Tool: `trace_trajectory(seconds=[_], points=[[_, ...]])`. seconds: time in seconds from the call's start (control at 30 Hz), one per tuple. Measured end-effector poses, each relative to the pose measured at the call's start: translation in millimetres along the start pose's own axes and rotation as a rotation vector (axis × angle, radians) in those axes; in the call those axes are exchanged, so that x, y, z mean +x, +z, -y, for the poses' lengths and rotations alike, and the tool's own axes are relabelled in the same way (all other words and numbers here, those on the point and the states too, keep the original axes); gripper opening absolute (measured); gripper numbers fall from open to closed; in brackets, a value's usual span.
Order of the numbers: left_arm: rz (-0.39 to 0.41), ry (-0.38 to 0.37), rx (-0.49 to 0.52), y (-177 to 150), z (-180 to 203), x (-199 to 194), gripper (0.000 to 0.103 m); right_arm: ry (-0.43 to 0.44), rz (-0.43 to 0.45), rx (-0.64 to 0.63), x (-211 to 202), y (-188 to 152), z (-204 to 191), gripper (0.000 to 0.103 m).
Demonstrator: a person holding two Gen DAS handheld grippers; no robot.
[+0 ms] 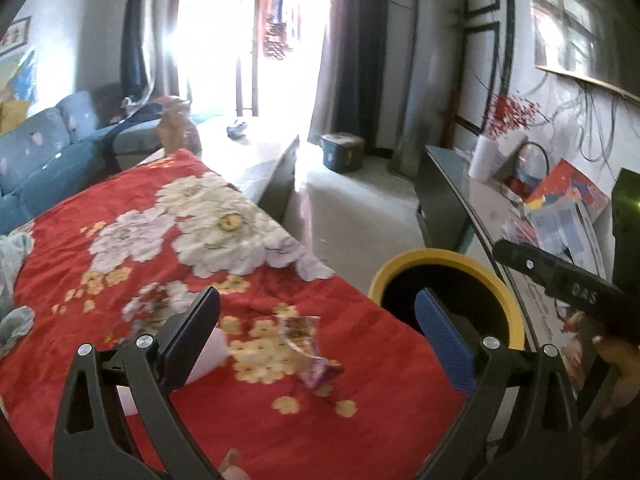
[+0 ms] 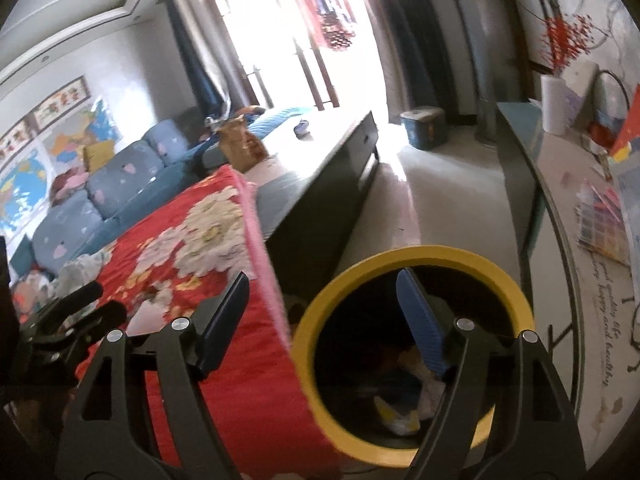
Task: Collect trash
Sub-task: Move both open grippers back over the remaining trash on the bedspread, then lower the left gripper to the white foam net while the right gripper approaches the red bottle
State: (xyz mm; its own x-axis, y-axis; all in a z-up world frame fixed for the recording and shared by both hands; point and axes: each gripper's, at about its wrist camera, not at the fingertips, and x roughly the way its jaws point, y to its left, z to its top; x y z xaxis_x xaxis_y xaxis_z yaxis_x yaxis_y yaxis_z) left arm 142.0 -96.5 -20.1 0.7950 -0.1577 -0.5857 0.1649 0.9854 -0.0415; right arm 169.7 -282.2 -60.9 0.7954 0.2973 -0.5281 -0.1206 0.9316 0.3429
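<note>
My left gripper (image 1: pixel 316 318) hangs over the red floral blanket (image 1: pixel 168 240) with its jaws spread wide and nothing between them. Below the gap lies a crumpled snack wrapper (image 1: pixel 310 354), purplish and shiny, flat on the blanket; it is blurred, so I cannot read any print on it. A white scrap of paper (image 1: pixel 210 354) sits just beside my left finger (image 1: pixel 192 332), partly hidden behind it. At the blanket's left edge lies a pale, bunched-up cloth (image 1: pixel 14 256).

The yellow-rimmed trash bin (image 1: pixel 448 264) stands off the blanket's right edge, behind my blue-padded finger (image 1: pixel 444 344). My right gripper (image 2: pixel 322 312) is also open wide and empty, and it looks straight down into that bin (image 2: pixel 320 312). Inside the bin there is already some crumpled trash (image 2: pixel 412 396), white and yellow bits against a dark lining. From the left wrist view, the right gripper's black body (image 1: pixel 556 276) shows near the bin's right side. A dark low table (image 2: pixel 320 184) runs beyond the blanket, and a blue sofa (image 2: pixel 116 188) stands to the left.
</note>
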Motion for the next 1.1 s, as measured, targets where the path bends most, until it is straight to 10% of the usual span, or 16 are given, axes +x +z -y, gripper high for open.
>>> trace_trajectory(seconds=[1.1], points=[[-0.072, 0.126, -0.264, -32, -149, -22, 0.094, 0.335, -0.173, -0.305, 11, -59, -149, 0.069]])
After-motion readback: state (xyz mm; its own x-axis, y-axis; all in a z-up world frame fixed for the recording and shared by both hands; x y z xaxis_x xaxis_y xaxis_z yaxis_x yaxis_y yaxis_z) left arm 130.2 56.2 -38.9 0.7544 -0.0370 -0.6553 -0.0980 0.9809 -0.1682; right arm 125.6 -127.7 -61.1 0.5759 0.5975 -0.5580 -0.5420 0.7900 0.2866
